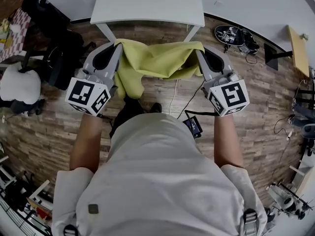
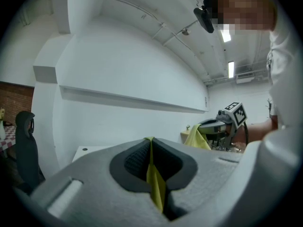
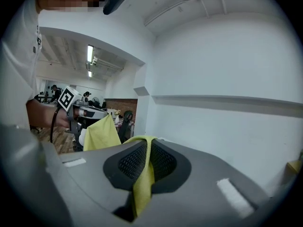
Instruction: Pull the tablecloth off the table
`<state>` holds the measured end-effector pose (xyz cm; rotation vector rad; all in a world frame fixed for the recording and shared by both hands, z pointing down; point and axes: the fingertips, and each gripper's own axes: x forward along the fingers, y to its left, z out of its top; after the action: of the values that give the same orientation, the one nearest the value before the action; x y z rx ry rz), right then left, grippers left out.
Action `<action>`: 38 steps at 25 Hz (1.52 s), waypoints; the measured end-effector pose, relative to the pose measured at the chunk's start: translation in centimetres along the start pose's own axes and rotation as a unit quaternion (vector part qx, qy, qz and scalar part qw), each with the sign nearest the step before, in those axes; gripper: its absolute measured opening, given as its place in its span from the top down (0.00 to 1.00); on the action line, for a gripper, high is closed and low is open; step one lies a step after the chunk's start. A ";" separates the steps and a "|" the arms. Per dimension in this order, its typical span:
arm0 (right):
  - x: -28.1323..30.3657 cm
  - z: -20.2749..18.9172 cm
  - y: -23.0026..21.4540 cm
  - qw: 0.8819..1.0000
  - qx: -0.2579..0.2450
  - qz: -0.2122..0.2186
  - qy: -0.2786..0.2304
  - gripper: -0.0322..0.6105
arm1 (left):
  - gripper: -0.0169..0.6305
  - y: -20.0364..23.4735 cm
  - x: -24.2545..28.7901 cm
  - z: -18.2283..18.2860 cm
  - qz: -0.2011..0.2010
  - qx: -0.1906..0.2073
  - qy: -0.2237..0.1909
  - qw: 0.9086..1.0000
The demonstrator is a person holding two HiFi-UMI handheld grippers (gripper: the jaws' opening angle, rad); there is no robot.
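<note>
head view: bright, even indoor light. the white table (image 1: 147, 4) at the far edge is close to overexposed. shadows on the wood floor (image 1: 44, 127) are soft. strong fisheye bend curves the room at every edge. focus is sharp at the centre.

left gripper view: round picture with black corners. ceiling lamps (image 2: 230, 69) at the far right glare white. the near part of the left gripper (image 2: 150, 140) is soft.

right gripper view: same dark rim. ceiling lamps (image 3: 90, 53) at the far left. the wall (image 3: 227, 56) is evenly lit, pale grey.
</note>
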<state>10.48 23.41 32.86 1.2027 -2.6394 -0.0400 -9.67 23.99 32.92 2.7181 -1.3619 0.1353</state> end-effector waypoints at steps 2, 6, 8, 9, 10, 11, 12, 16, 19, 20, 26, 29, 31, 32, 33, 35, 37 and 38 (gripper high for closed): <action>-0.9 -0.5 0.6 1.000 0.002 0.006 0.004 0.92 | 0.97 -1.1 -0.6 -0.4 0.000 -0.004 0.004 1.000; -2.7 -0.9 1.3 1.000 0.004 0.009 0.003 0.92 | 0.97 -2.9 -1.5 -0.5 0.001 -0.005 0.003 1.000; -3.4 -0.9 2.0 1.000 0.007 0.010 0.000 0.92 | 0.97 -3.6 -2.0 -0.5 -0.001 -0.005 0.000 1.000; -3.6 -0.8 2.4 1.000 0.007 0.011 -0.002 0.92 | 0.97 -3.9 -2.4 -0.5 -0.001 -0.005 -0.002 1.000; -3.9 -0.8 2.8 1.000 0.006 0.011 -0.004 0.92 | 0.97 -4.1 -2.7 -0.4 0.000 -0.005 -0.005 1.000; -4.2 -0.8 3.1 1.000 0.004 0.010 -0.006 0.92 | 0.97 -4.3 -3.0 -0.3 0.001 -0.005 -0.008 1.000; -4.5 -0.8 3.4 1.000 0.002 0.008 -0.009 0.92 | 0.97 -4.6 -3.3 -0.3 0.003 -0.005 -0.010 1.000; -5.5 -0.7 4.8 1.000 0.005 0.009 -0.018 0.92 | 0.97 -5.2 -4.7 -0.3 0.007 -0.007 -0.013 1.000; -5.6 -1.2 6.1 1.000 -0.007 0.020 -0.011 0.92 | 0.97 -5.4 -5.4 -1.1 0.005 -0.010 -0.007 1.000; -5.6 -1.4 6.4 1.000 -0.010 0.023 -0.010 0.92 | 0.97 -5.3 -5.6 -1.3 0.005 -0.011 -0.007 1.000; -5.9 -1.5 7.1 1.000 -0.008 0.025 -0.011 0.92 | 0.97 -5.4 -6.3 -1.5 0.009 -0.013 -0.009 1.000; -6.1 -1.3 6.9 1.000 -0.006 0.023 -0.013 0.92 | 0.97 -5.5 -6.4 -1.4 0.009 -0.011 -0.010 1.000; -6.1 -1.2 6.9 1.000 -0.005 0.022 -0.014 0.92 | 0.97 -5.4 -6.4 -1.3 0.008 -0.011 -0.010 1.000; -6.0 -1.2 6.9 1.000 -0.006 0.022 -0.014 0.92 | 0.97 -5.4 -6.4 -1.2 0.008 -0.010 -0.011 1.000; -6.0 -1.1 6.9 1.000 -0.006 0.022 -0.014 0.92 | 0.97 -5.4 -6.4 -1.1 0.008 -0.010 -0.011 1.000; -6.0 -1.1 7.0 1.000 -0.007 0.023 -0.014 0.92 | 0.97 -5.4 -6.4 -1.1 0.008 -0.010 -0.013 1.000; -6.2 -1.1 7.0 1.000 -0.008 0.024 -0.014 0.92 | 0.97 -5.6 -6.3 -1.2 0.006 -0.010 -0.014 1.000; -6.2 -1.1 6.9 1.000 -0.009 0.023 -0.014 0.92 | 0.97 -5.7 -6.2 -1.3 0.006 -0.010 -0.014 1.000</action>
<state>9.54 32.74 33.55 1.1434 -2.6848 -0.0737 -8.84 32.47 33.14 2.7061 -1.3783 0.0831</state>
